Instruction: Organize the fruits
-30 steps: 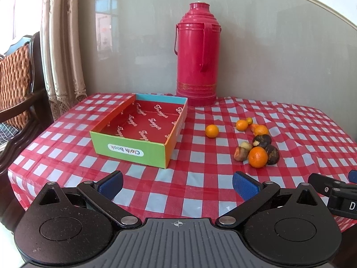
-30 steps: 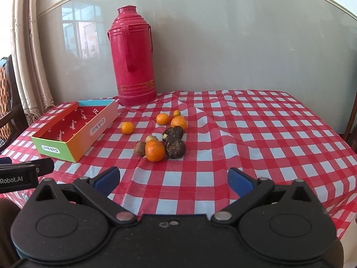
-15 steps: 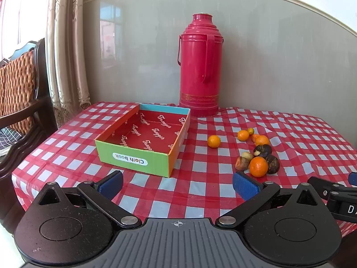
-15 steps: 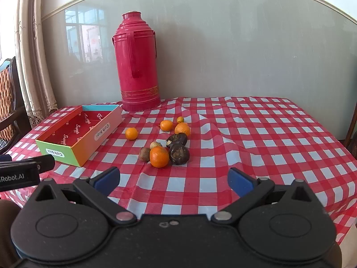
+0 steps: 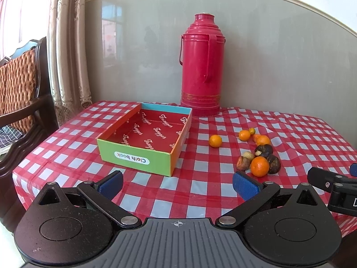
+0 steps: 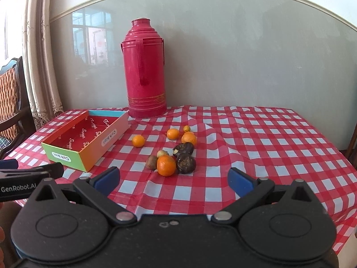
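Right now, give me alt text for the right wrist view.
Open right gripper faces a fruit cluster on a checked tablecloth. An empty box sits left, a red thermos behind.

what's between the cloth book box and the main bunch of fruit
One small orange sits alone on the checked tablecloth between the box and the fruit cluster, touching neither. Both wrist views show it.

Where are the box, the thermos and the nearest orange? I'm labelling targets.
box (image 5: 125, 156): left wrist view, green front wall.
thermos (image 6: 145, 71): right wrist view, red body.
nearest orange (image 6: 166, 166): right wrist view, its middle.
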